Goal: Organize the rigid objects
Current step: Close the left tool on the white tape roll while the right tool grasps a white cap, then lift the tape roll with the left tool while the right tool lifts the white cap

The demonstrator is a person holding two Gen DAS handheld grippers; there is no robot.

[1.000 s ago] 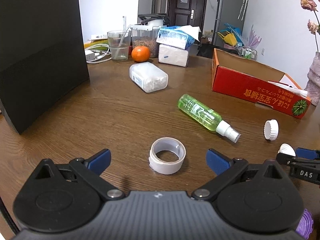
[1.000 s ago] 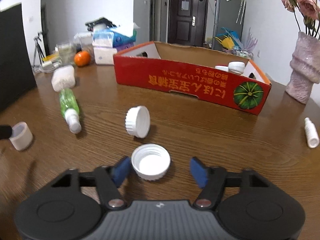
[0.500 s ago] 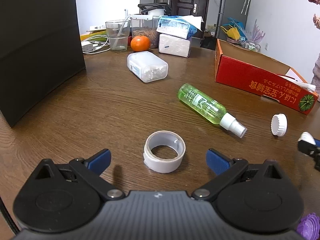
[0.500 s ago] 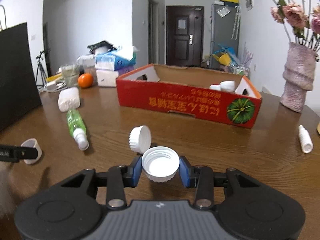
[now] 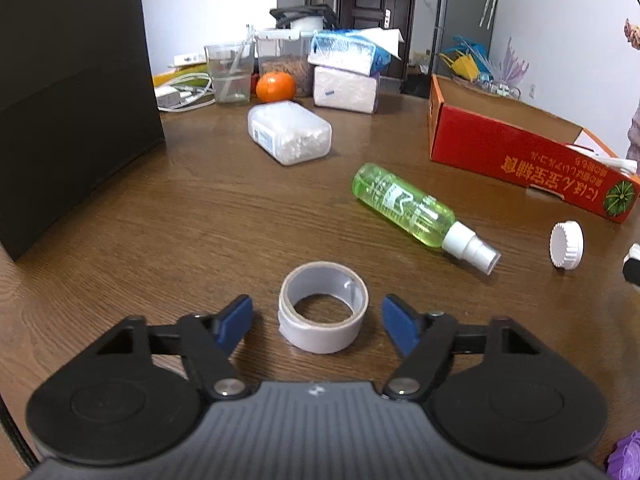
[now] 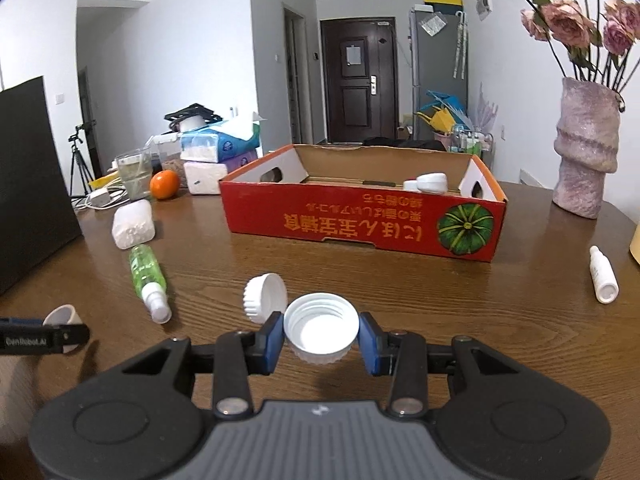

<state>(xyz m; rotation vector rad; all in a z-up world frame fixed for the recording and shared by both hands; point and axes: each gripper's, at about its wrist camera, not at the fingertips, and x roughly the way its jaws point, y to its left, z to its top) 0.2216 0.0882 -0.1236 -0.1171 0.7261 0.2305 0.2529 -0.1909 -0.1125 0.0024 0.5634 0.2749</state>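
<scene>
Left gripper (image 5: 316,318) is closing around tape roll (image 5: 322,311), untouched; right gripper (image 6: 322,338) is gripping white cap (image 6: 321,327) above wooden table (image 6: 400,280); red box (image 6: 360,216) is holding white bottles (image 6: 430,183).

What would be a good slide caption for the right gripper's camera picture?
Right gripper holds a white bottle cap above the wooden table, facing the red cardboard box.

White walls (image 6: 180,40), a dark door (image 6: 358,80) beyond the counter's (image 6: 400,280) far edge; even daylight.
</scene>
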